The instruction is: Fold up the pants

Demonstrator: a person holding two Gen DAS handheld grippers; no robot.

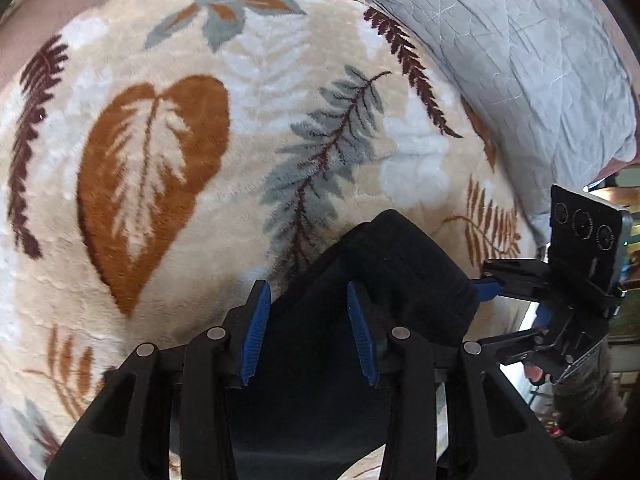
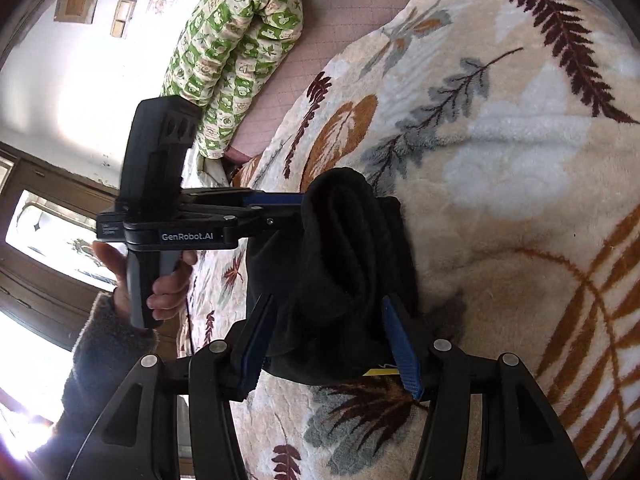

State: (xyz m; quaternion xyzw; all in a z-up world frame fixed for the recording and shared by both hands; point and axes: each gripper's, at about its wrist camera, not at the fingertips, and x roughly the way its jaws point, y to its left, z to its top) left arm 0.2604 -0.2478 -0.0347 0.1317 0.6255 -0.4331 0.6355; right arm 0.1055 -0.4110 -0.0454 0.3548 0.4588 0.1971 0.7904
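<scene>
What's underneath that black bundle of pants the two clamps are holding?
Under the black pants lies a plush cream blanket printed with brown and grey leaves. The part of its pattern directly beneath the bundle is covered, as is whatever lies under the blanket there.

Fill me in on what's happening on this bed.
A person is folding black pants on a leaf-print blanket. Each hand carries a hand-held gripper: the left hand-held gripper and the right hand-held gripper both have the bunched, already folded-over fabric between their blue pads. A green patterned quilt lies farther back.
</scene>
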